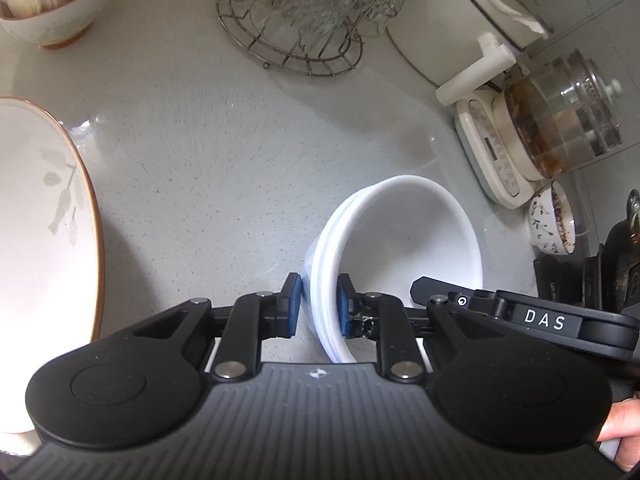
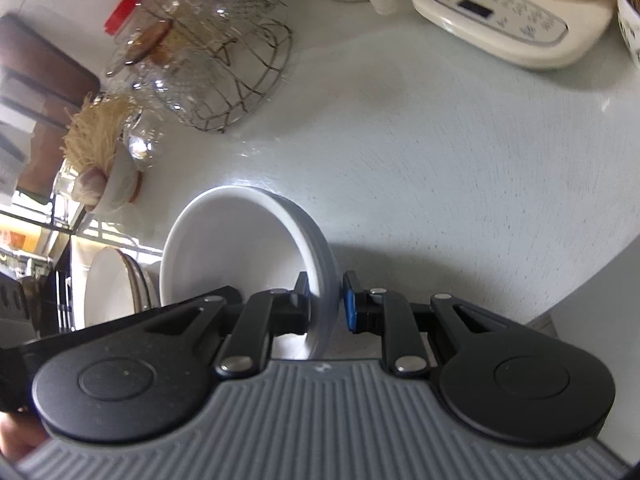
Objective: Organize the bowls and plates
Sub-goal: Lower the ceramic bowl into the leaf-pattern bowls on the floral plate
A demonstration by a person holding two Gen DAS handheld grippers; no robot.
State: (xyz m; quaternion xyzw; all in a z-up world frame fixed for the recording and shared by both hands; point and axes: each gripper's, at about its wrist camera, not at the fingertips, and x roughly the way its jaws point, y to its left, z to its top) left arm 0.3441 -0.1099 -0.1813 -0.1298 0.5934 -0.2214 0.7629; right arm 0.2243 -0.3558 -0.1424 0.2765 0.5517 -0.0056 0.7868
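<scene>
A stack of white bowls [image 1: 404,240] is held over the pale counter between both grippers. My left gripper [image 1: 319,304] is shut on the near rim of the stack, one blue pad [image 1: 344,312] inside and one outside. The right gripper's black body [image 1: 532,312] shows at the stack's far side. In the right wrist view my right gripper [image 2: 326,304] straddles the rim of the same white bowls [image 2: 240,248], one finger inside and one blue pad [image 2: 352,308] a little off the outer wall. A large plate with an orange rim [image 1: 60,248] lies at the left.
A wire rack of glassware [image 1: 296,20] stands at the back. A white pot [image 1: 460,20], a glass kettle on its base [image 1: 560,120] and a small patterned bowl [image 1: 552,220] line the right. A bowl of food [image 1: 44,4] sits far left. Stacked plates [image 2: 116,288] show left.
</scene>
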